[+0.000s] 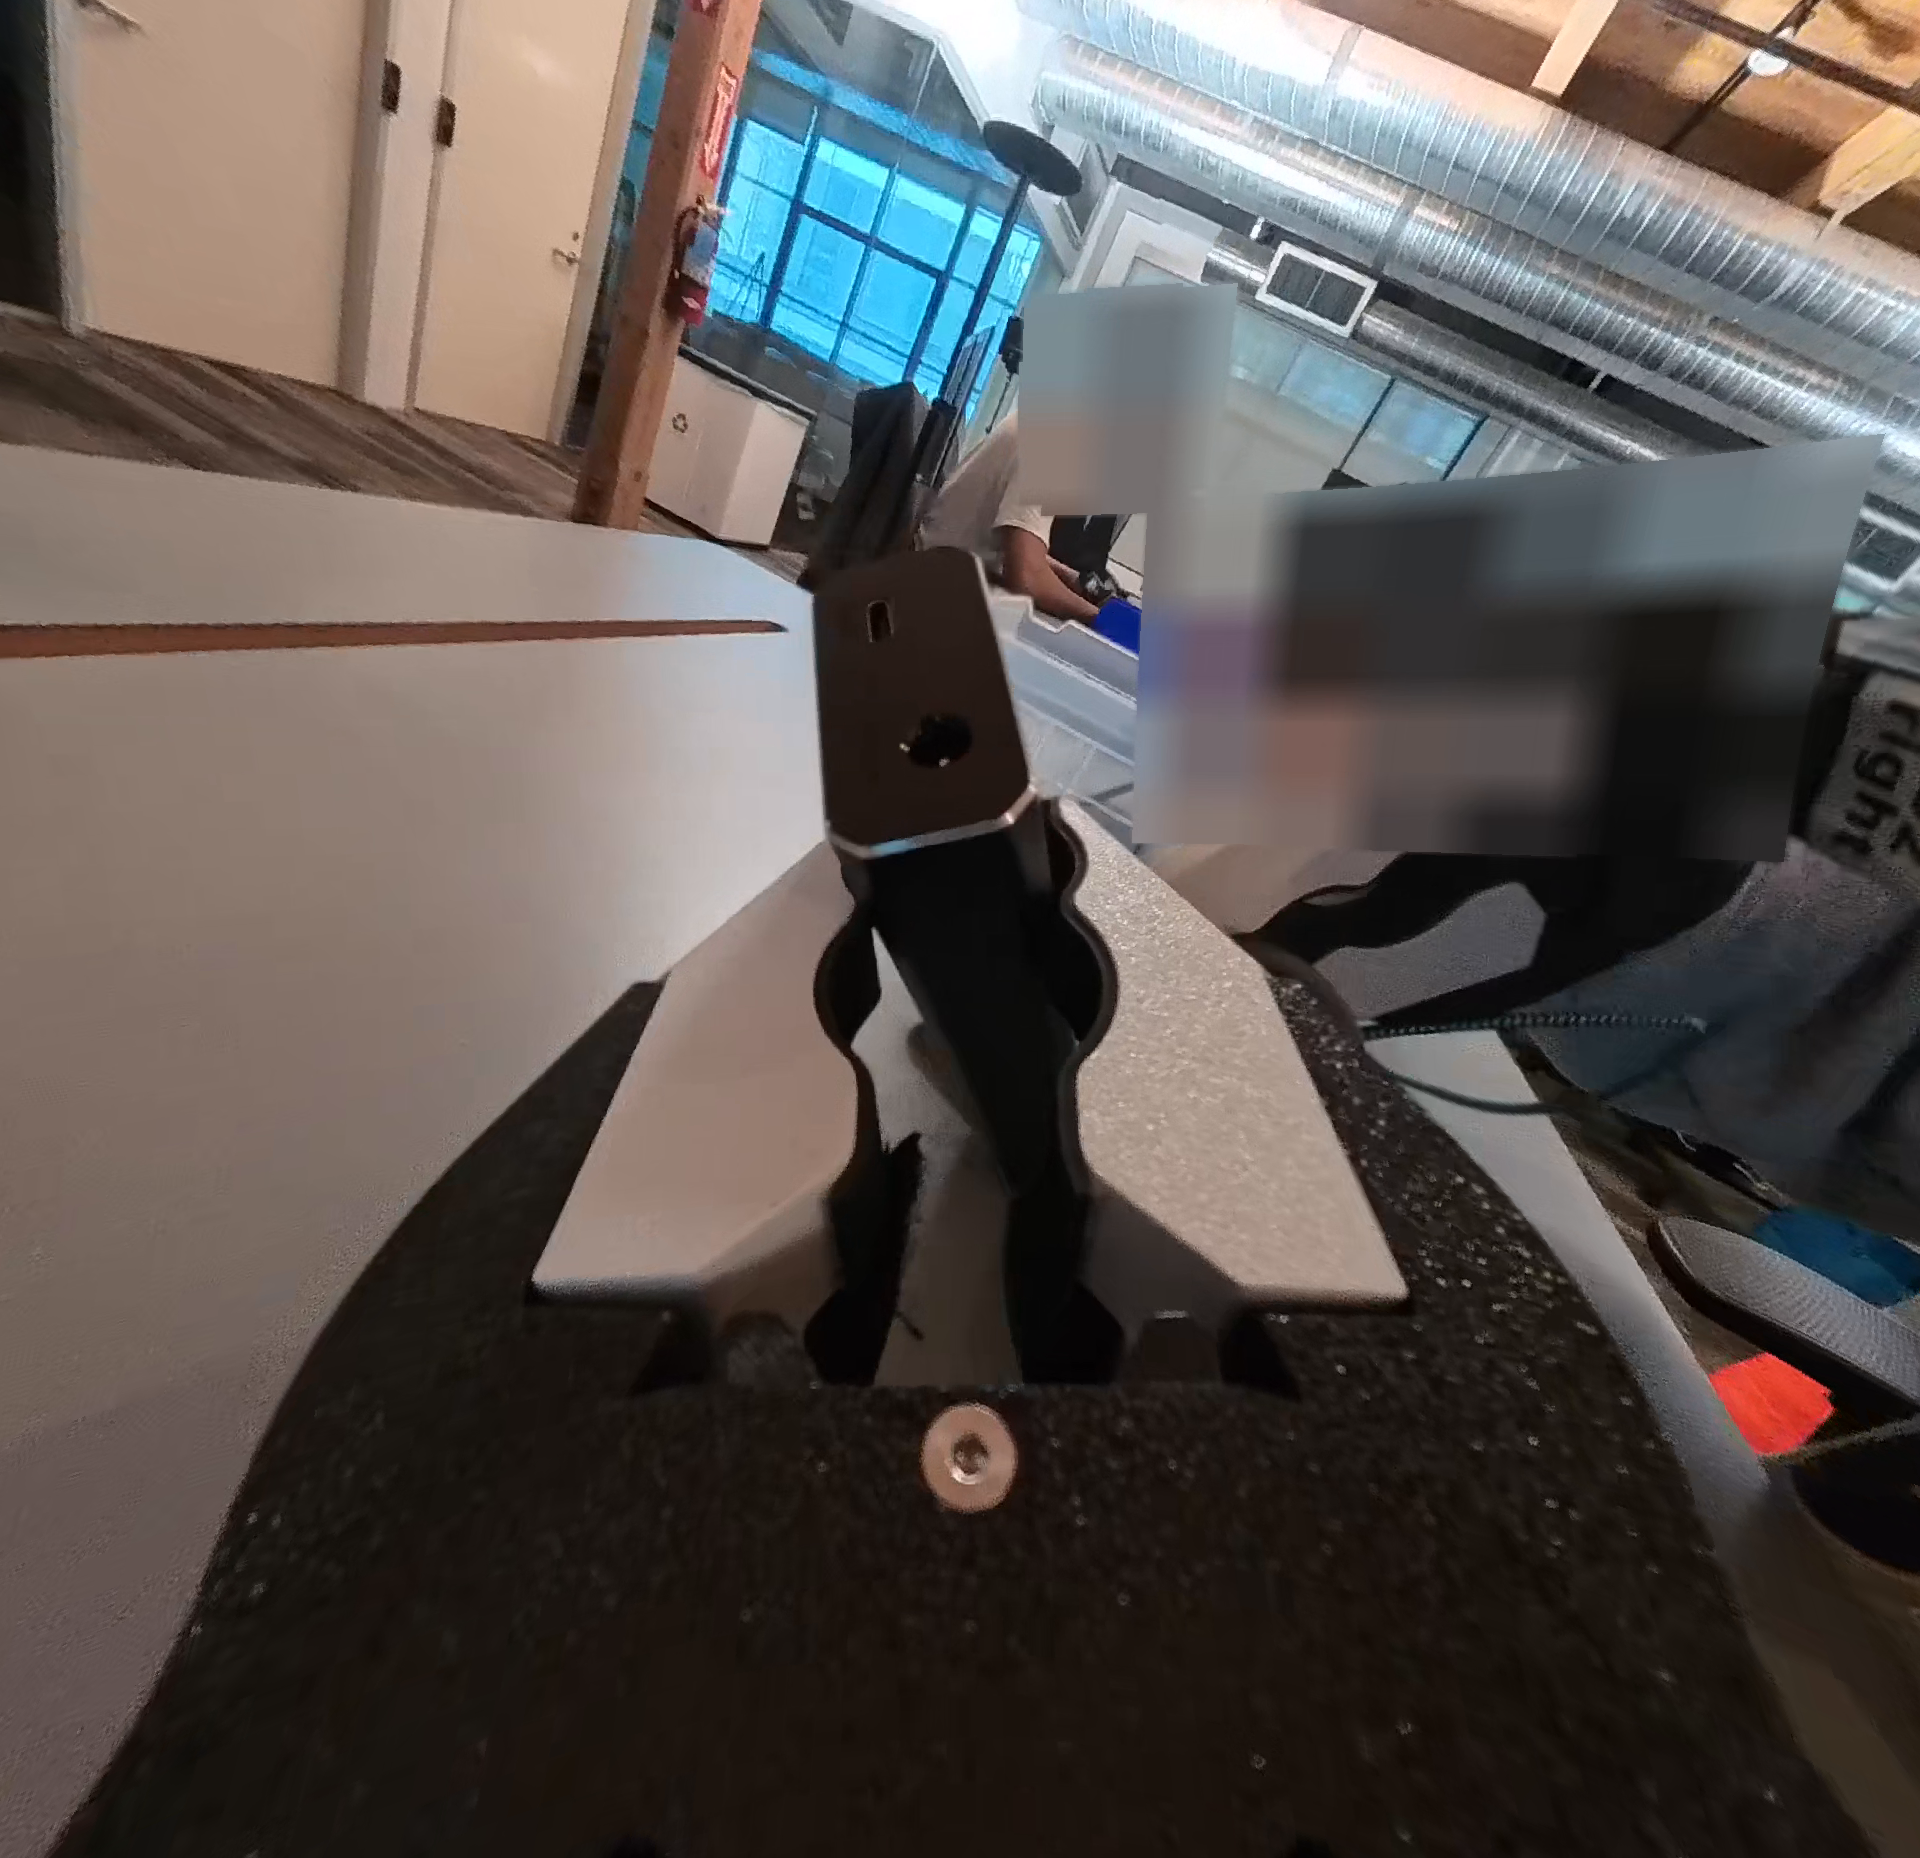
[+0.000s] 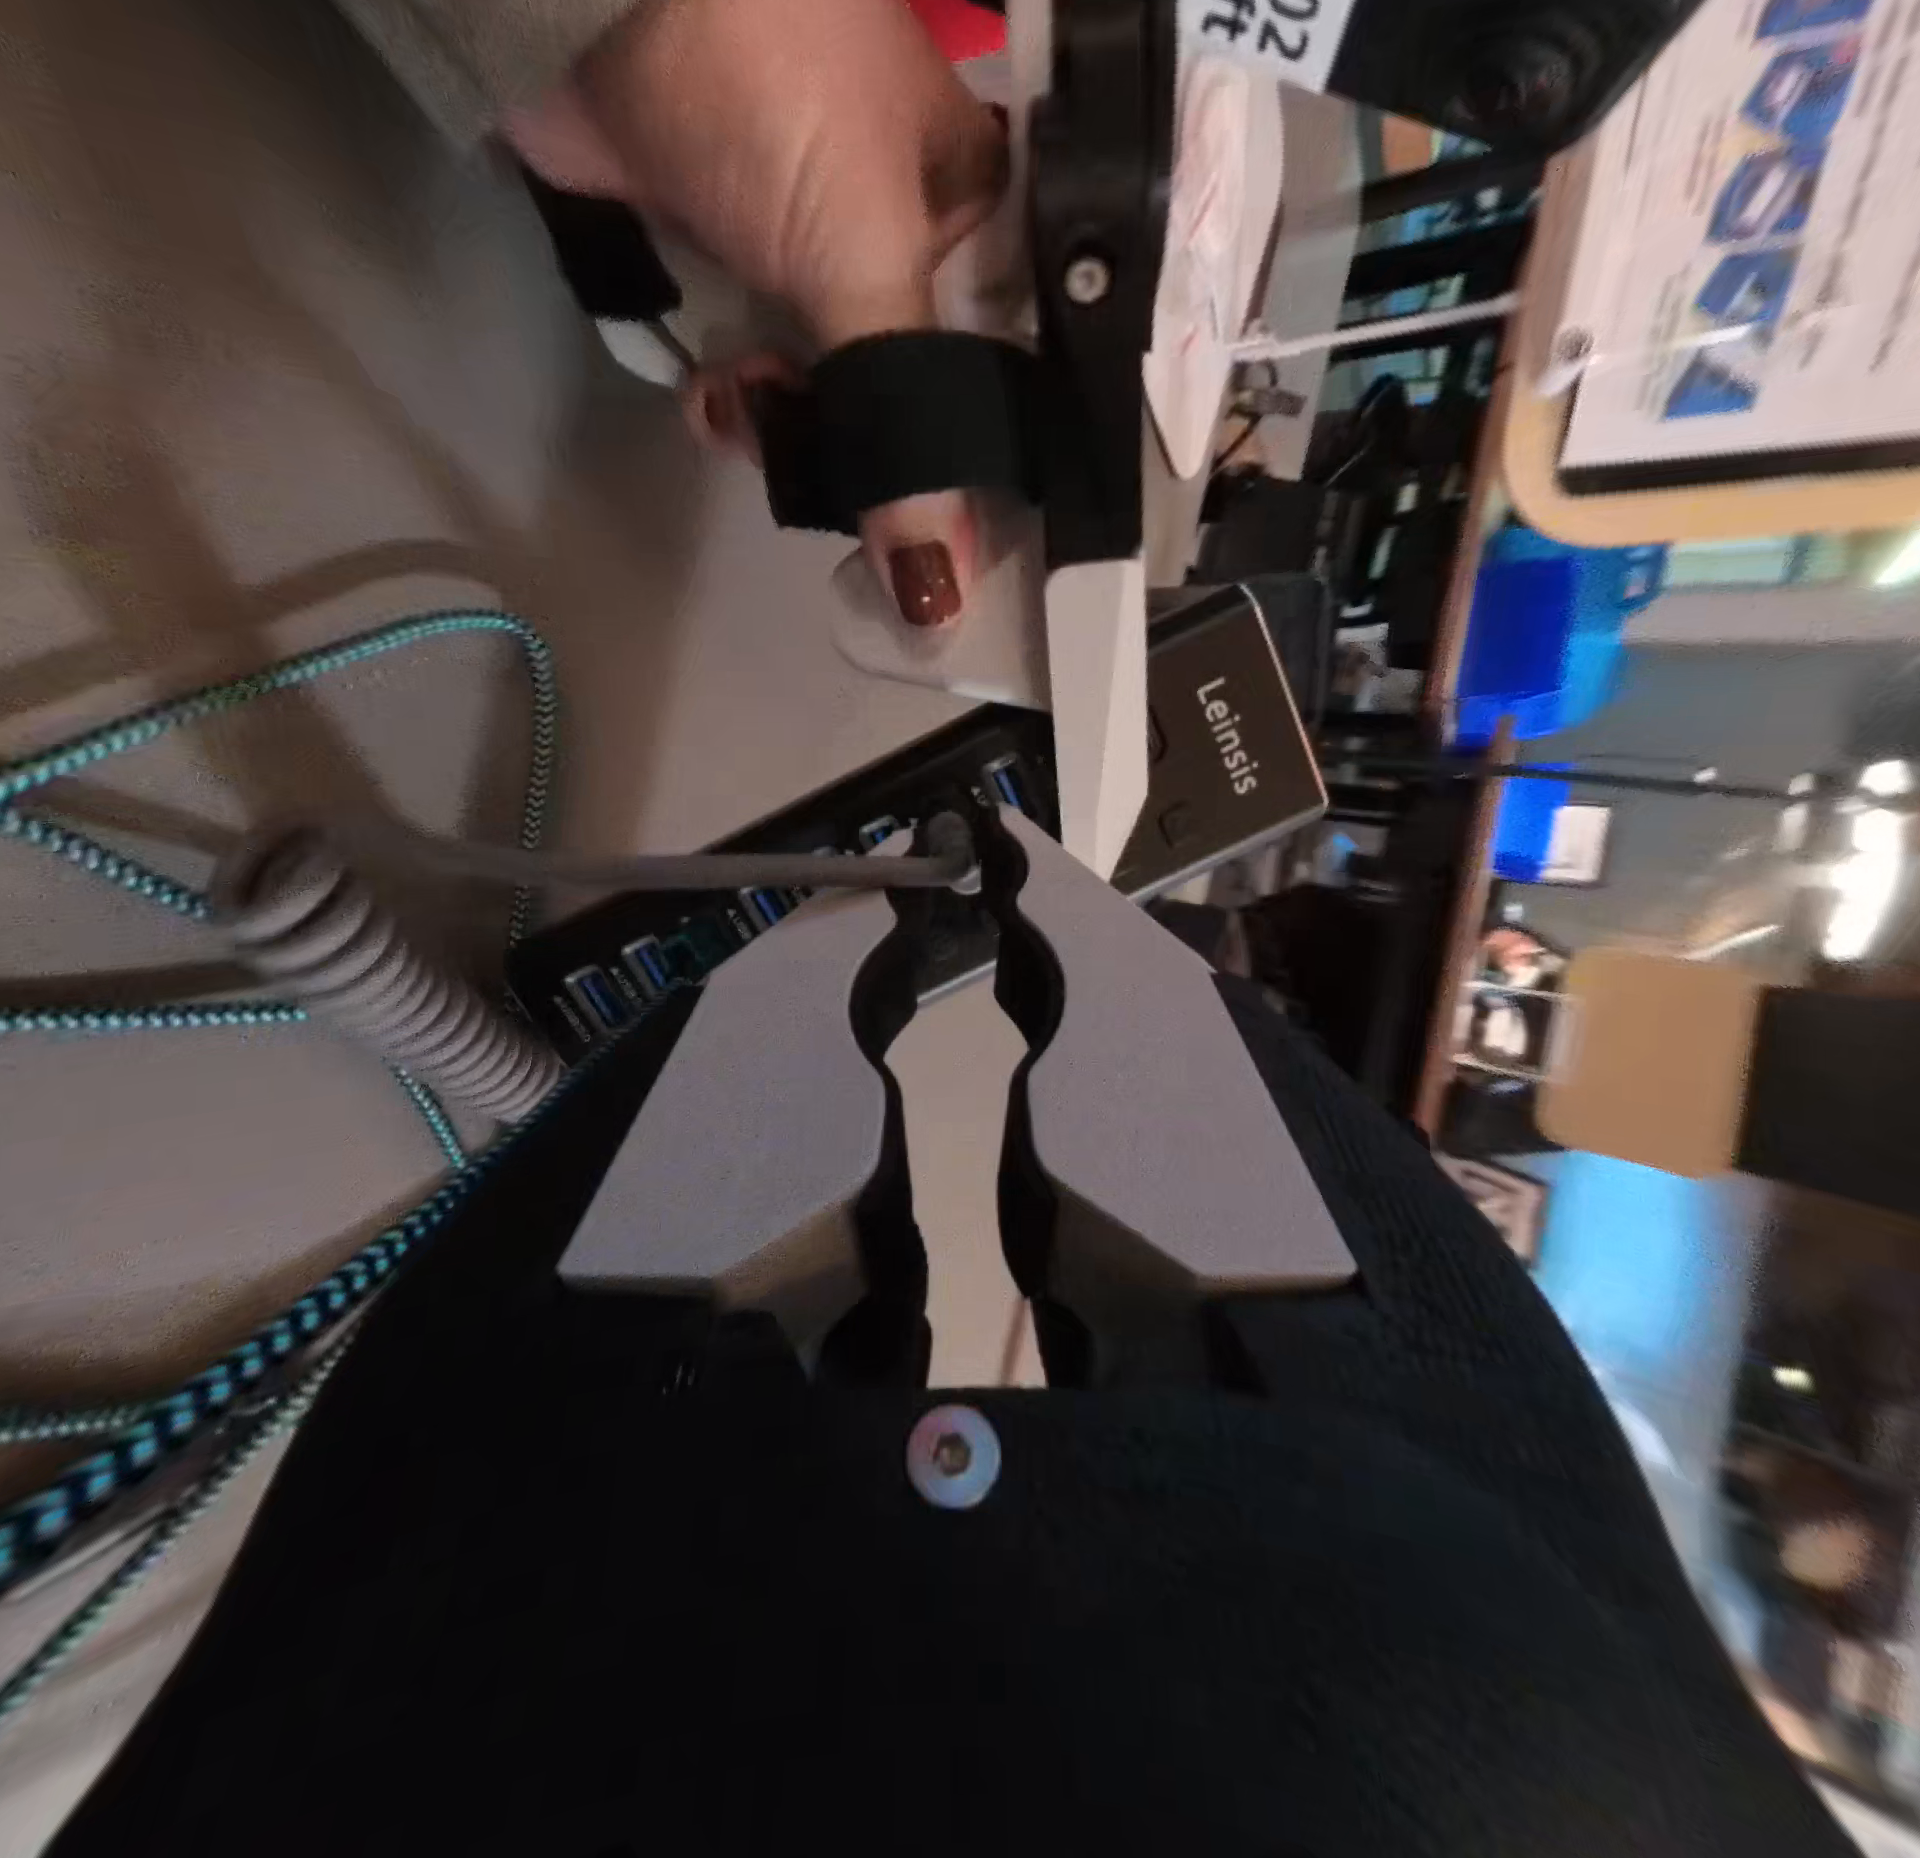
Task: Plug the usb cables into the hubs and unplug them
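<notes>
The left gripper (image 1: 961,935) is clamped on the black hub (image 1: 914,728), which sticks out beyond its fingertips, while the right gripper (image 2: 971,852) pinches a grey cable's plug (image 2: 951,847) at the hub's ports.

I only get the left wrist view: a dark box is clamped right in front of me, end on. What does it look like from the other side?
Observer: It is a black hub; its long side carries a row of blue ports.
Operator: Is anything going into it?
Observer: The right gripper pinches the plug end of a grey cable right at that row. I cannot tell whether the plug is seated.
Operator: Any other cables around?
Observer: A teal-and-black braided cable loops beside the hub, its ends out of view.
</notes>
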`<state>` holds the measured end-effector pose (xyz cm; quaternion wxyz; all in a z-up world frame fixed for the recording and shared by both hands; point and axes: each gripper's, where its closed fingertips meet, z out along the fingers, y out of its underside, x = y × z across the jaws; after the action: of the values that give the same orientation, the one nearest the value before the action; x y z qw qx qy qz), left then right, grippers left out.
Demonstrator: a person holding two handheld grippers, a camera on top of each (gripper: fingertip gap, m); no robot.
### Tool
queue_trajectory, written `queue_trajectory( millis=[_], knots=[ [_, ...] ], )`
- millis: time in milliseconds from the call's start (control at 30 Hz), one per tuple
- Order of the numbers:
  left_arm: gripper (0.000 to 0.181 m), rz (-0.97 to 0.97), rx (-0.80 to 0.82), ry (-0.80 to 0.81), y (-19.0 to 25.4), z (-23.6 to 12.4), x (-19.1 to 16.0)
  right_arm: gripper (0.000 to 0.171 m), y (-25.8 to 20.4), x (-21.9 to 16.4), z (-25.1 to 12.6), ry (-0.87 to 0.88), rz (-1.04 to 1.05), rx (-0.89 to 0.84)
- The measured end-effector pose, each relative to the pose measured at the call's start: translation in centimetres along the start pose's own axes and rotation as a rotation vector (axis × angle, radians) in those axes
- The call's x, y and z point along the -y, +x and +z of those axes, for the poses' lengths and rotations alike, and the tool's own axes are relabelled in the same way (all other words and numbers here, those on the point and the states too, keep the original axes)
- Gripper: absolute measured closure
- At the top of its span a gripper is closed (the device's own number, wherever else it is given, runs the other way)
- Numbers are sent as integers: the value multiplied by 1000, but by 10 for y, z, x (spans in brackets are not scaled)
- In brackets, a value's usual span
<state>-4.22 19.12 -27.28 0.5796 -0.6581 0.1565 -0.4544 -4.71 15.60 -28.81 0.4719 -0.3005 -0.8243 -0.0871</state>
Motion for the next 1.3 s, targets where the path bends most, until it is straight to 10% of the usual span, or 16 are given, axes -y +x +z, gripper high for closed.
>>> queue_trajectory(
  millis=[233,433,633,800,933,1300],
  knots=[
    [154,-3,-26,-4,3,1,-1,164,-3,-2,-3,-231,-486,-74],
    [152,-6,-34,-43,4,5,-6,164,-7,-3,-7,-90,-120,-6],
    [152,-10,-49,-41,6,4,-6,163,-8,-4,-10,-237,-463,-89],
    [152,-29,-39,-57,3,6,-9,164,-8,-4,-10,-78,-64,-18],
    [152,-30,-55,-54,5,5,-8,164,-9,-5,-12,-199,-359,-84],
    [153,-45,-37,-39,1,4,-6,164,-7,-4,-11,-201,-336,-48]
  ],
)
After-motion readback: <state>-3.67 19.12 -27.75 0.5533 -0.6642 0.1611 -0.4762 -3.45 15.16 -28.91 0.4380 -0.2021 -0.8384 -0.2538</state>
